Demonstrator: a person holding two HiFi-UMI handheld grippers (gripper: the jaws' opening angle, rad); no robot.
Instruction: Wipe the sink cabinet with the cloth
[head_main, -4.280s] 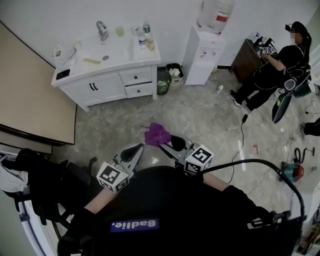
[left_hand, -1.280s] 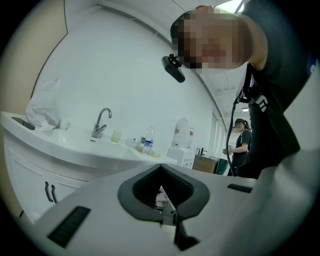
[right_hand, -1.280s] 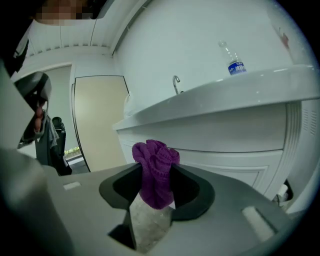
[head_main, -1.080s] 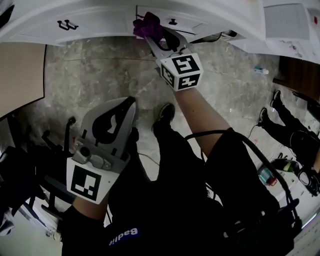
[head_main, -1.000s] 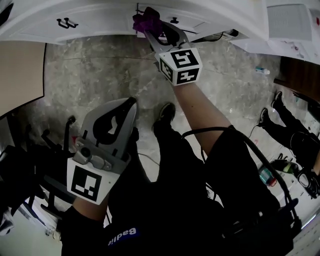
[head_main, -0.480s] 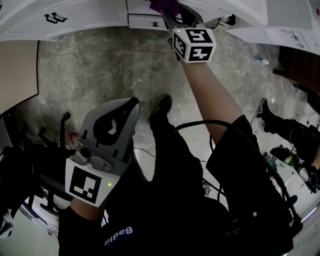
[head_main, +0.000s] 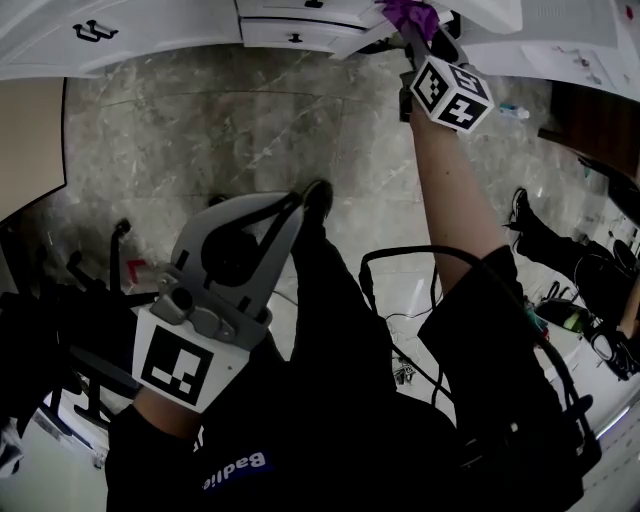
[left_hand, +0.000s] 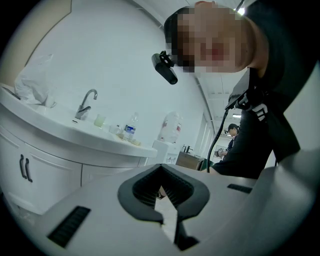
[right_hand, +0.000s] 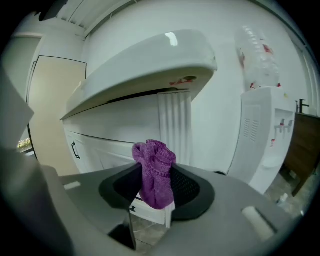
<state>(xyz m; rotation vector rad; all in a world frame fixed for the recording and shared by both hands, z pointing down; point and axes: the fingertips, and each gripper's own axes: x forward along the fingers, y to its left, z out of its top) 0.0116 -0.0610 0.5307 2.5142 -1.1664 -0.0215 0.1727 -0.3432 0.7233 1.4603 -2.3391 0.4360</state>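
Upper right, our right gripper (head_main: 415, 35) clamps the purple cloth (right_hand: 155, 172) beside the sink cabinet (head_main: 150, 30); our left gripper (head_main: 293, 203) sits closed, empty.

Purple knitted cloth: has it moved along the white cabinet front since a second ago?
Yes. The purple knitted cloth went from left of the black drawer knob to its right.

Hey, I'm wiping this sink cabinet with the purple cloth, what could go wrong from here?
1. The cloth is only a small wad pinched in the right claw, so the bare claw tips could scrape the cabinet.
2. The countertop edge overhangs above, so an upward stroke might knock the claw against it.
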